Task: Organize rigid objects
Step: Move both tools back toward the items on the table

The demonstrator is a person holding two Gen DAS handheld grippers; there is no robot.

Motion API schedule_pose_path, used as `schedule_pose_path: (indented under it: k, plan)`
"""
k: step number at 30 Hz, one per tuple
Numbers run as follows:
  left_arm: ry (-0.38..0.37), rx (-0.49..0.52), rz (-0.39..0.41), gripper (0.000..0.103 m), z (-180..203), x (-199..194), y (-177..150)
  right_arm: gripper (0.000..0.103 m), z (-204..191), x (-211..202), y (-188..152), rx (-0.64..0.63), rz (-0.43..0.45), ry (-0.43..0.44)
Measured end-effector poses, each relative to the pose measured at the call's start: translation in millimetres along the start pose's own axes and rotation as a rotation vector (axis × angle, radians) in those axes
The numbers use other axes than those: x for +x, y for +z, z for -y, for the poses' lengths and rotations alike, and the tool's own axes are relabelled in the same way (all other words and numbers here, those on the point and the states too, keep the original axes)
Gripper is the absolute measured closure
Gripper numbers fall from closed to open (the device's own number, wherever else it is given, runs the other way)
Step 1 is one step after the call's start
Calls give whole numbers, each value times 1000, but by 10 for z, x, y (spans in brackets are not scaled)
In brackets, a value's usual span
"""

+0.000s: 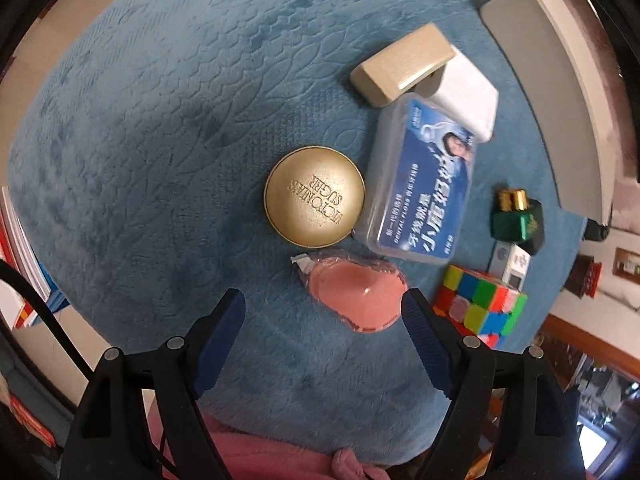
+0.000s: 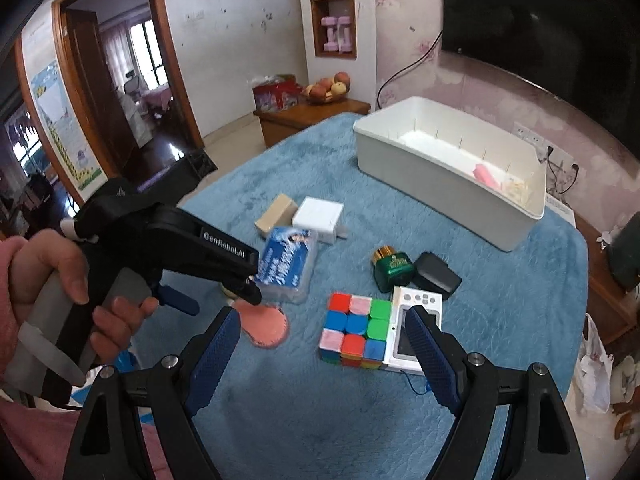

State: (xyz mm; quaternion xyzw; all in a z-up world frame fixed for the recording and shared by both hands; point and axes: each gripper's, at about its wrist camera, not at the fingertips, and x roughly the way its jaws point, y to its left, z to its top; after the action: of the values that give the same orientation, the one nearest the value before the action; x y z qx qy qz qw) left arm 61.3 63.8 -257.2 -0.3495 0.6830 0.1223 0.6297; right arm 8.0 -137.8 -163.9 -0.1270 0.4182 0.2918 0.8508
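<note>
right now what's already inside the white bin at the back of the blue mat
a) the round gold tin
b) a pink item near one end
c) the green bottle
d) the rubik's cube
b: in the right wrist view a pink item lies inside the white bin near one end, while the cube, green bottle and gold tin sit out on the mat.

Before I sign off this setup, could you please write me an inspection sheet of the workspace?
Surface: blue blanket, bare near the camera.
Job's things: gold tin, floss box, pink pouch, cube, green bottle, beige block, white box, white device, black case; bin beyond them, a pink item inside.
Clutter: nothing seen.
Grippers: left gripper over the pouch, right gripper near the cube; jaws open, empty.
Cables: black cord on the wall.
Surroundings: TV, fruit bowl, doorway.
</note>
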Motion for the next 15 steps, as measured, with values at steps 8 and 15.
schedule_pose_path:
  k: [8, 15]
  plan:
    - [21, -82, -38, 20, 21, 255, 64, 18, 85, 222, -146, -9, -56, 27]
    - [73, -106, -22, 16, 135, 340, 68, 18, 165, 404, -186, -7, -91, 38]
